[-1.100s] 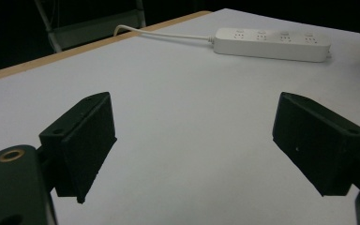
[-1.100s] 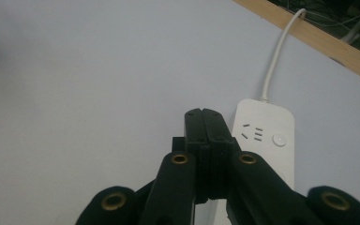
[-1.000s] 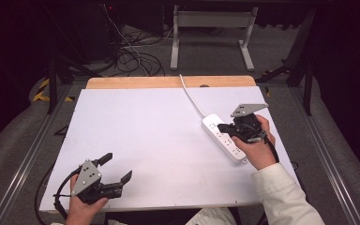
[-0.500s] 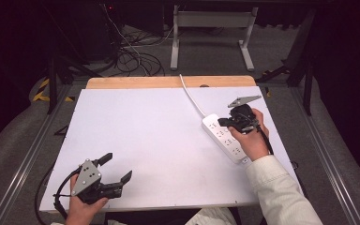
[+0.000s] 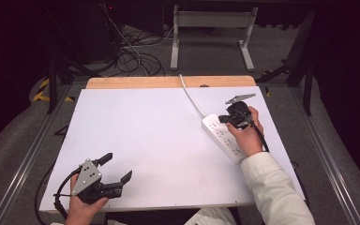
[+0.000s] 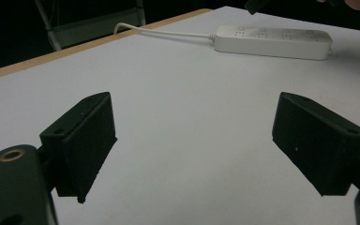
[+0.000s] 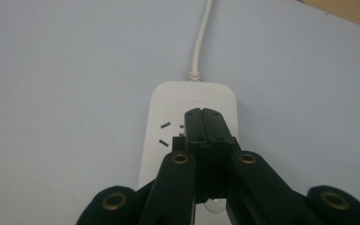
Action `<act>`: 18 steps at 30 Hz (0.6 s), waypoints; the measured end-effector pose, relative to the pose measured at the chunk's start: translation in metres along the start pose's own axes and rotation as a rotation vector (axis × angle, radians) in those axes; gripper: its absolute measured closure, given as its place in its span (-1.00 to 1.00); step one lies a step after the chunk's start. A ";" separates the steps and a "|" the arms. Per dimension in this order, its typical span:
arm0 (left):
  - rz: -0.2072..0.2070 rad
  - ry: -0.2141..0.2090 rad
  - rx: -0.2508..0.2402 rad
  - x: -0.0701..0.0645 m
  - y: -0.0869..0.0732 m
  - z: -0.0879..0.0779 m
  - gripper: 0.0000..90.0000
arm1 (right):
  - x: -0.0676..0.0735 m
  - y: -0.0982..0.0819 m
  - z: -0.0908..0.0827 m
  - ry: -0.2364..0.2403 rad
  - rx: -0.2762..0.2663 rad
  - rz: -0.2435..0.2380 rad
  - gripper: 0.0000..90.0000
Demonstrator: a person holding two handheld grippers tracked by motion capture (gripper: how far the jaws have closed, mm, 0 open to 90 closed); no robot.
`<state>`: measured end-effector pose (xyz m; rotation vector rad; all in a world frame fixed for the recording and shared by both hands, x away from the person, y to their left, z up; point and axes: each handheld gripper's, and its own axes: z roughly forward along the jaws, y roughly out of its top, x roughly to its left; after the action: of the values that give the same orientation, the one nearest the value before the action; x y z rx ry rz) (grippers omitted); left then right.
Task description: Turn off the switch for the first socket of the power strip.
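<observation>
1. The power strip point(image 5: 222, 137) lies flat on the right side of the white table point(image 5: 159, 140), running diagonally from far-left to near-right. Its white cord point(image 5: 191, 96) leaves the far end and goes off the table's far edge.
2. Your right gripper point(image 5: 224, 119) sits over the strip's far end, jaws pressed together with nothing between them. In the right gripper view the closed tips point(image 7: 204, 116) overlap the sockets just short of the cord end of the strip point(image 7: 192, 108) (can't tell whether they touch the surface).
3. Your right hand point(image 5: 246, 137) covers the strip's middle in the high view; the light sleeve point(image 5: 274, 192) comes in from the near-right corner.
4. Your left gripper point(image 5: 117, 171) is well apart from all that, at the near-left corner of the table, jaws spread wide and empty, pointing right.
5. The left gripper view looks across bare table point(image 6: 187, 140) between the jaws, with the strip point(image 6: 273, 42) and cord point(image 6: 164, 32) far off.
6. A wood strip point(image 5: 168, 82) borders the table's far edge; beyond it, floor cables point(image 5: 131, 56) and a white metal frame point(image 5: 211, 28).
</observation>
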<state>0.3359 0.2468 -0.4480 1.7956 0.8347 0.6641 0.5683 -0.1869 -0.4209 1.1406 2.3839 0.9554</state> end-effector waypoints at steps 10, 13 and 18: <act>-0.007 0.000 0.001 0.000 0.000 0.000 -0.69 | -0.005 -0.001 0.014 -0.023 0.017 0.016 1.00; -0.009 0.001 -0.001 0.000 0.000 0.000 -0.69 | -0.006 -0.001 0.016 -0.022 0.017 0.019 1.00; -0.009 0.000 -0.001 0.000 0.000 0.000 -0.69 | -0.007 -0.003 0.022 -0.028 0.013 0.022 1.00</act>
<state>0.3362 0.2470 -0.4485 1.7900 0.8415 0.6590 0.5832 -0.1838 -0.4387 1.1798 2.3639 0.9257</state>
